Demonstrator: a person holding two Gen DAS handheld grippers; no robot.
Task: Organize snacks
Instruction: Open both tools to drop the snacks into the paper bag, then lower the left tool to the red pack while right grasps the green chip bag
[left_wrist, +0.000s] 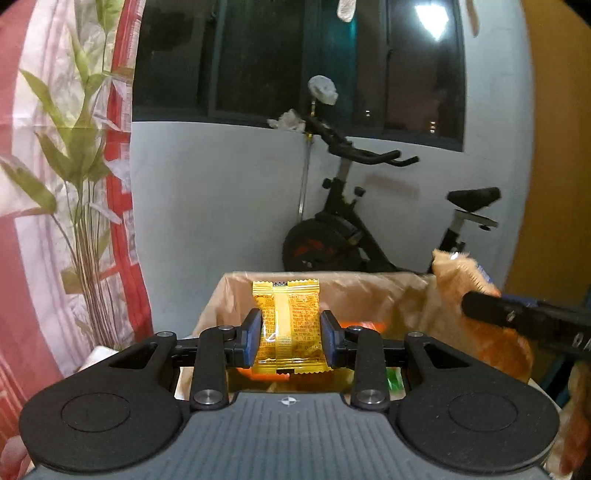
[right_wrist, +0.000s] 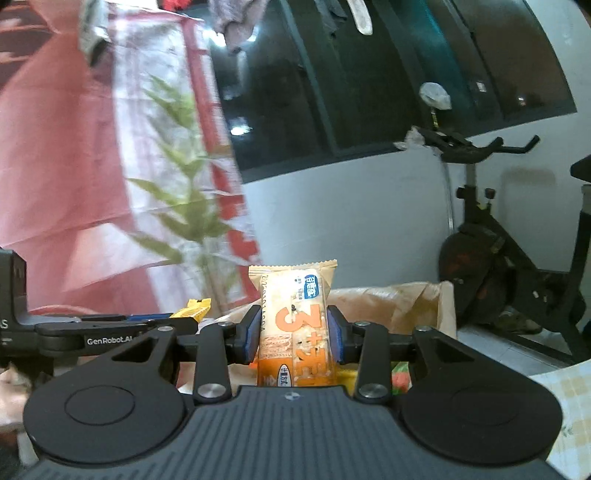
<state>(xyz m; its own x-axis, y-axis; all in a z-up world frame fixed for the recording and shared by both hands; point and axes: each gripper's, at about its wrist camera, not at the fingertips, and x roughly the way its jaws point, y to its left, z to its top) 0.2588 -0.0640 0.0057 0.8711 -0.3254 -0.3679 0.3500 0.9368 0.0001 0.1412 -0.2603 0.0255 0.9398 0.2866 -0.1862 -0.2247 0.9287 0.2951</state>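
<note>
the left tongs (left_wrist: 290, 341) pinch a yellow snack packet (left_wrist: 286, 326) upright above the open paper bag (left_wrist: 388, 295); the right tongs (right_wrist: 291, 338) pinch an orange snack bar (right_wrist: 293, 332) just beside. each packet probably wants carrying level and clear of the bag's rim, one at a time, since the two tools crowd each other. beyond, an exercise bike (left_wrist: 351, 229) stands against the wall, well apart.

both grippers (left_wrist: 291, 330) (right_wrist: 291, 334) clamped, near level

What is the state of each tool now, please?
Left tool: closed on the yellow snack packet.
Right tool: closed on the orange snack bar.
</note>
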